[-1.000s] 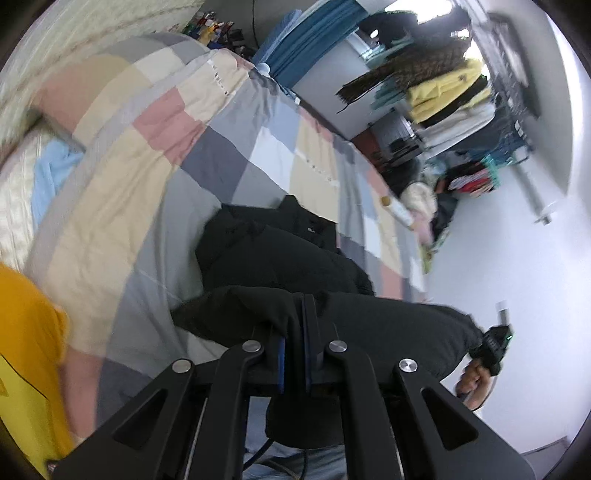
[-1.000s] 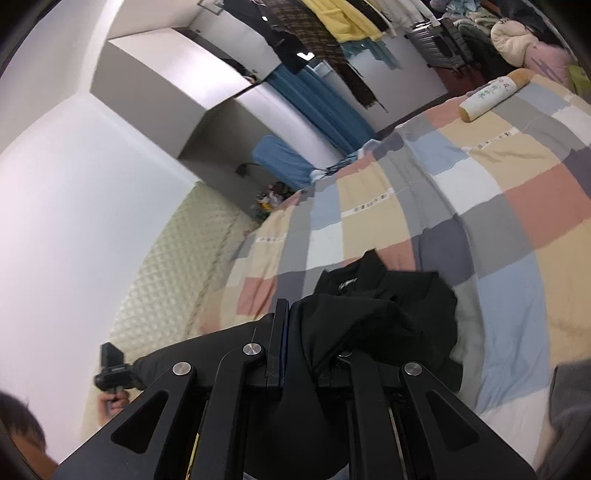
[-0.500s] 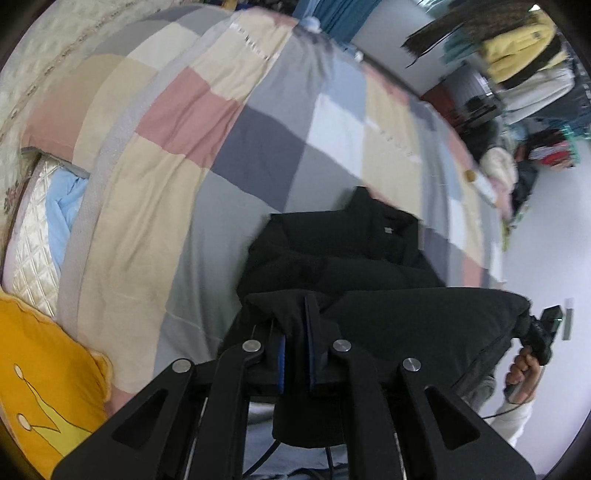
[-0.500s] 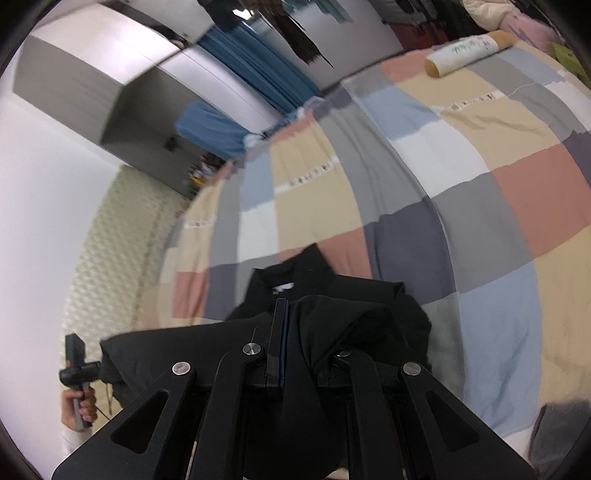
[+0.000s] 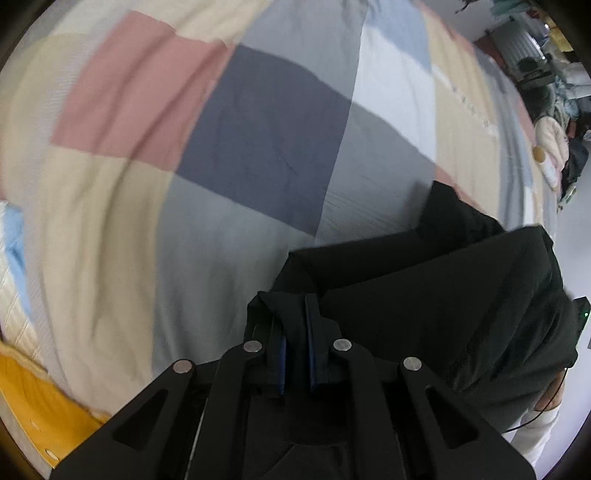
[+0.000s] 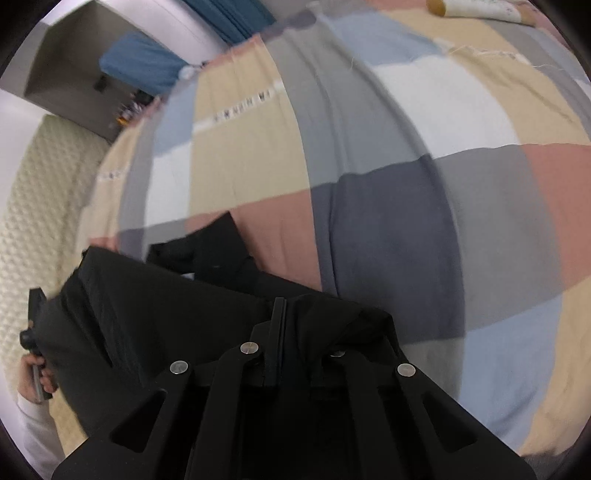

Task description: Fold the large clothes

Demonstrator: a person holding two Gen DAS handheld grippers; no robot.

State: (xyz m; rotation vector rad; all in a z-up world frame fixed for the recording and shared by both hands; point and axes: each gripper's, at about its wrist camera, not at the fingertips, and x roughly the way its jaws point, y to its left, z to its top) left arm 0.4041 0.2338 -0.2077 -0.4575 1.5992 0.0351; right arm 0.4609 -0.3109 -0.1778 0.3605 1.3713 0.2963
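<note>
Left tongs [image 5: 296, 325] and right tongs [image 6: 295, 321] both clamp black garment [image 5: 424, 306] over patchwork quilt [image 6: 369, 147]; bottle [image 6: 480, 9] label unreadable.

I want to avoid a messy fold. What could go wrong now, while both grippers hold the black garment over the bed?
1. The left gripper pinches only a small bunched edge of the black garment; it may slip out.
2. Cloth drapes over the right gripper and could snag on release.
3. The collar already lies crumpled on the quilt, so the fold may trap wrinkles.
</note>
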